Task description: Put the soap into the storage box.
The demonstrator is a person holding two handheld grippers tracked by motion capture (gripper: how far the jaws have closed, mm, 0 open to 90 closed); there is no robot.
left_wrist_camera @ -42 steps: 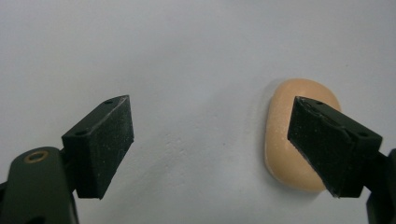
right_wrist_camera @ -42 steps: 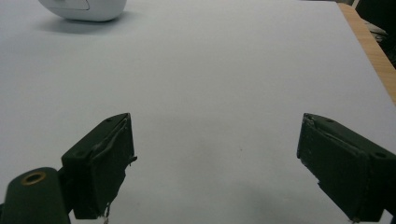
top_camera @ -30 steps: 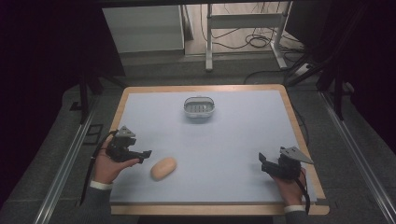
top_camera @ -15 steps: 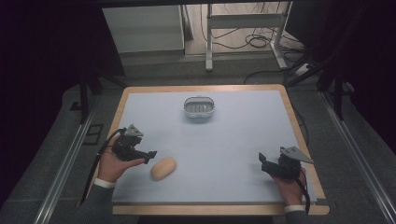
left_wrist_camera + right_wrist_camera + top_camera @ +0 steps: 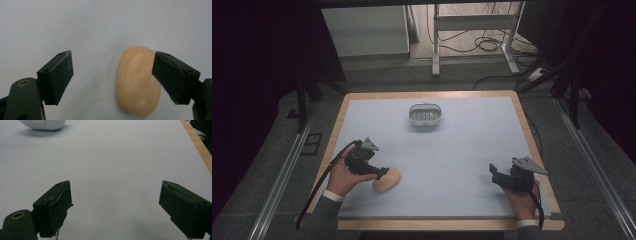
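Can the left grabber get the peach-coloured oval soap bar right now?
Probably yes. The left gripper is open just over the peach-coloured oval soap bar, nothing lies between them, though the soap sits off-centre, close under one jaw.

The setting is presenting as a lab or test workspace rather than a home. A wood-edged table (image 5: 532, 130) is carrying a plain pale grey mat (image 5: 472, 150) and is standing on a dark carpeted floor (image 5: 272, 165). Metal rails (image 5: 277, 185) are running along the floor on both sides of the table. Behind it, loose cables (image 5: 484, 42) are lying around the white metal legs of a bench frame (image 5: 436, 45), and a pale cabinet (image 5: 364, 30) is standing beside them. The surroundings are remaining dark.
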